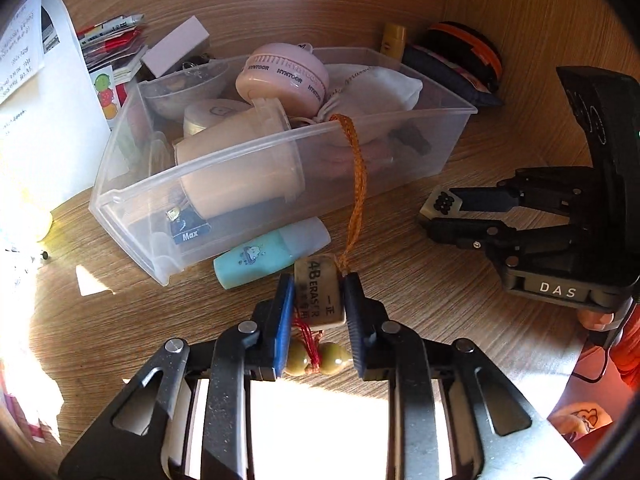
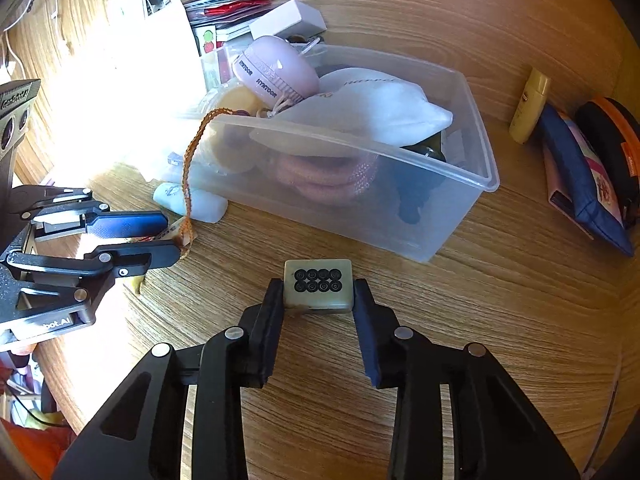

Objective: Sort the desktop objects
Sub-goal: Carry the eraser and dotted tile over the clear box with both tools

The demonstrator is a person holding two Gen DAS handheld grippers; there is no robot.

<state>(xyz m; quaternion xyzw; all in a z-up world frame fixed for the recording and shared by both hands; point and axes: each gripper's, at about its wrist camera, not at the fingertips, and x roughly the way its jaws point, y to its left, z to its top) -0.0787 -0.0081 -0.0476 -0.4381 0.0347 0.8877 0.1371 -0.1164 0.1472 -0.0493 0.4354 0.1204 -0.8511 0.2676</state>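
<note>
Both grippers clamped on desk objects.
The left gripper (image 1: pixel 319 300) grips the eraser (image 1: pixel 322 294) between its pads; the right gripper (image 2: pixel 319 294) grips the mahjong tile (image 2: pixel 318 286) at its fingertips, near the plastic bin (image 2: pixel 460 216).

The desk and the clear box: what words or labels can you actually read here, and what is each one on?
"4B ERASER": eraser gripped by the left gripper.
"HYNTOOR", repeated: pink round gadget in the clear box.
"Max": dark packet in the box.
"DAS": right gripper body.
No words, eight circles: tile.
White paper sheets: print too blurred.
</note>
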